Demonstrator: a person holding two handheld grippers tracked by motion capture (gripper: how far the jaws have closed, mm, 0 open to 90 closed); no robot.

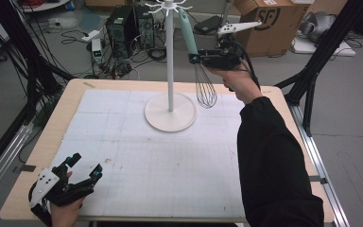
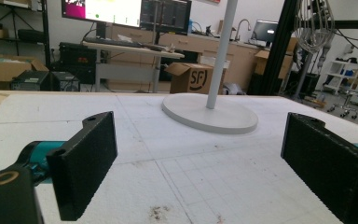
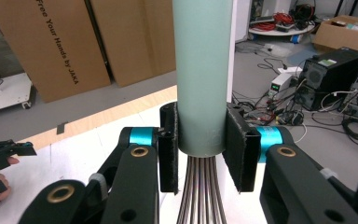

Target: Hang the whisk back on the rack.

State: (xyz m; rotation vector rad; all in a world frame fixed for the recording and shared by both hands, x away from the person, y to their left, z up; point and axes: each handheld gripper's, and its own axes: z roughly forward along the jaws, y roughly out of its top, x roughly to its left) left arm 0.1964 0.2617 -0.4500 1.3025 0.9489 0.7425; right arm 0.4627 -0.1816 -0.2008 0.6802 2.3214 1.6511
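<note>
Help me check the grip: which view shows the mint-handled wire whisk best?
The high view: the whole mint-handled wire whisk hangs from the right gripper. Right gripper view shows only its clamped handle; left gripper view, just wires.

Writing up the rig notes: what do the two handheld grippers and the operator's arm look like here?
Both the left gripper and right gripper are black linkage frames with teal collars, brass-coloured pivot bushings and flat rectangular black jaw pads. The left carries a white marker block with dark dots; the right is topped by a grey three-cornered plate, and a black cable loops off it. The right arm wears a long black sleeve.
</note>
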